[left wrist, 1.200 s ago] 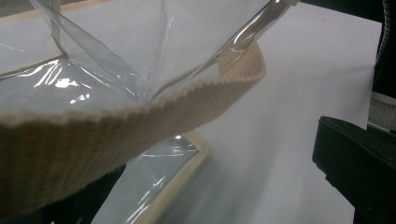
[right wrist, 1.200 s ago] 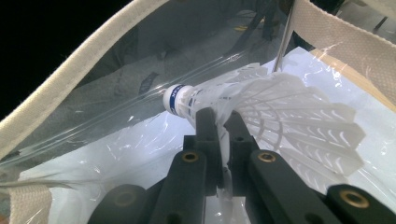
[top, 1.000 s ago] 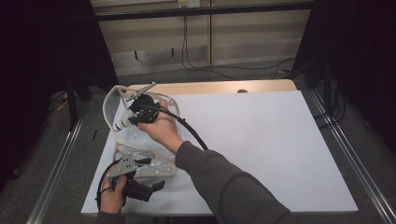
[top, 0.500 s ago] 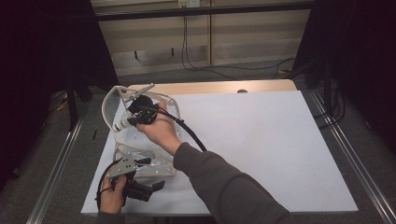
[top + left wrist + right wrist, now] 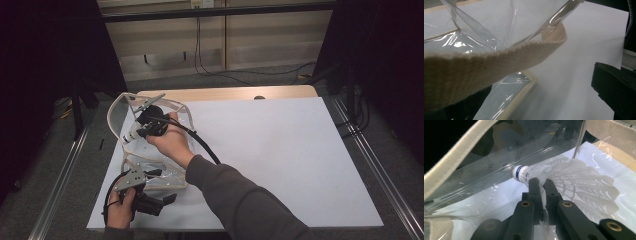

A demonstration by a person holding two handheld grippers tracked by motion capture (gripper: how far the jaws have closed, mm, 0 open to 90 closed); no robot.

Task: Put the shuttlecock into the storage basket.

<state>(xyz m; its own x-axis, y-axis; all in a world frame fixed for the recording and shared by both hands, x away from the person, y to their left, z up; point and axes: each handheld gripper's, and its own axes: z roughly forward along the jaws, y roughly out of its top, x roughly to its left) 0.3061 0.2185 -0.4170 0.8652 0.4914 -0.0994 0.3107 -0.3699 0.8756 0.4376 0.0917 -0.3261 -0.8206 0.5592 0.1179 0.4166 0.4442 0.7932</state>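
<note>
Two claws at work on one clear plastic bag with beige webbing trim (image 5: 150,165), far left of the white surface (image 5: 280,150).

One white feathered shuttlecock with a blue-banded cork (image 5: 564,180) pinched at the feather skirt in the right claw (image 5: 541,182), jaws clenched tight on it, already inside the bag mouth. Long axis roughly crosswise to the jaws, cork up-left toward the clear wall, feathers fanning right. Bag floor just beneath, so next likely a short drop and a let-go. Left claw (image 5: 150,200) down at the near edge, beige webbing strap (image 5: 499,62) draped right across its camera; open or clenched, cannot tell. Bag close to the surface's left edge; plenty of bare room to the right for backing out.
</note>
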